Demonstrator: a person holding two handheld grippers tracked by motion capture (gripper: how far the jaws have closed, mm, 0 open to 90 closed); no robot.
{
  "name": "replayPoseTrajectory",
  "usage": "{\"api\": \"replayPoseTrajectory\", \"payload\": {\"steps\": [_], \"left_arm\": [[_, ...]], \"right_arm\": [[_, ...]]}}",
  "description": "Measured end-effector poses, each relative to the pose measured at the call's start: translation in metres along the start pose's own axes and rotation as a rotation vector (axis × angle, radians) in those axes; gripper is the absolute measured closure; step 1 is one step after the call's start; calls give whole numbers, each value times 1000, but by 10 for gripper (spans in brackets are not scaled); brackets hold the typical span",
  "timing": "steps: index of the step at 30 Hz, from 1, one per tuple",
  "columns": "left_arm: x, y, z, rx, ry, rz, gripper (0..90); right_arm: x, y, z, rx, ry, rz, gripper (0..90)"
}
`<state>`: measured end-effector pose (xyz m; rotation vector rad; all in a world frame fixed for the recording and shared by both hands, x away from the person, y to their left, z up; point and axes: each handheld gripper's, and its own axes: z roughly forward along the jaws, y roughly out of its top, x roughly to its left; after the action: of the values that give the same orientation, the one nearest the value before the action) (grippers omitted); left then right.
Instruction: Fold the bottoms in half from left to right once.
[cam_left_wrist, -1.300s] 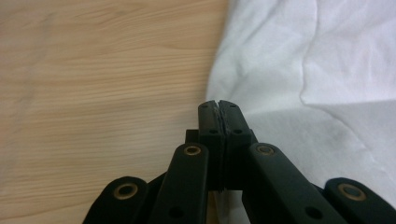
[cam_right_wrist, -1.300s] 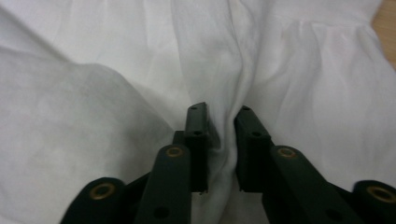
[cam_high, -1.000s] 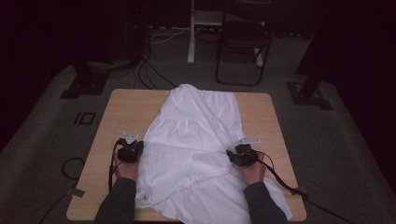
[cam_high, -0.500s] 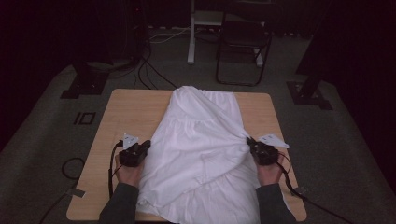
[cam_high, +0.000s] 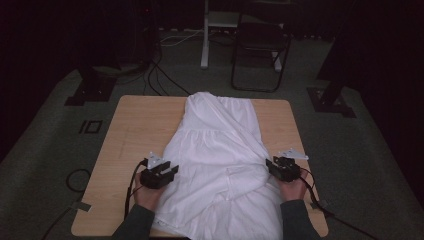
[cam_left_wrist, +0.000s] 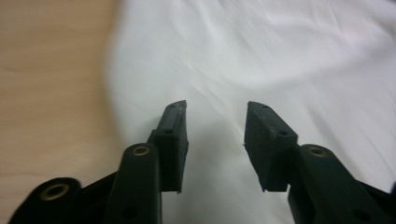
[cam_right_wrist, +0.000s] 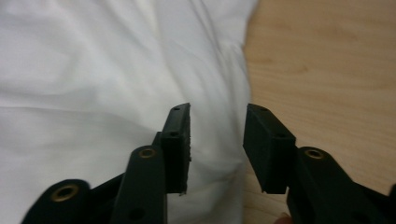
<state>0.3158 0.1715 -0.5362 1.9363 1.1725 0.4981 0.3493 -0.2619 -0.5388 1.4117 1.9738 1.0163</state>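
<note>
A white garment (cam_high: 220, 155) lies spread along the middle of the wooden table (cam_high: 135, 125), its lower part hanging over the near edge. My left gripper (cam_high: 167, 169) sits at the garment's left edge, open, with white cloth (cam_left_wrist: 261, 60) under and ahead of the jaws and nothing between them. At the garment's right edge my right gripper (cam_high: 272, 166) is open too, its jaws over the cloth's border (cam_right_wrist: 224, 116) with bare wood (cam_right_wrist: 327, 70) to the right. A hand holds each gripper from the near side.
A dark folding chair (cam_high: 260, 45) and a white post (cam_high: 205, 35) stand beyond the table's far edge. Cables (cam_high: 160, 75) run across the floor at the back left. Black stand bases (cam_high: 90, 92) (cam_high: 332, 100) flank the table. Bare wood lies on both sides of the garment.
Both grippers have moved outward from on top of the garment to its left and right edges. The cloth has narrowed and been drawn smoother through the middle.
</note>
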Motion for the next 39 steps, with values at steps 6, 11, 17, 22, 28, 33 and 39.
{"api": "replayPoseTrajectory", "payload": {"steps": [6,11,17,22,28,33,39], "left_arm": [[-9,-13,22,93,50,53,573],[-1,-6,30,93,100,63,612],[21,16,52,102,161,51,612],[45,36,71,108,194,12,603],[60,50,83,114,220,-32,573],[59,45,45,14,182,-54,537],[52,21,3,-36,155,-63,500]], "right_arm": [[20,-8,4,56,62,-82,586],[22,-12,24,98,65,-85,652],[16,1,42,89,65,-62,693],[16,13,59,81,48,-61,695],[19,32,77,96,19,-47,626],[35,58,49,-55,100,-12,425],[67,65,54,-12,211,-115,302]]}}
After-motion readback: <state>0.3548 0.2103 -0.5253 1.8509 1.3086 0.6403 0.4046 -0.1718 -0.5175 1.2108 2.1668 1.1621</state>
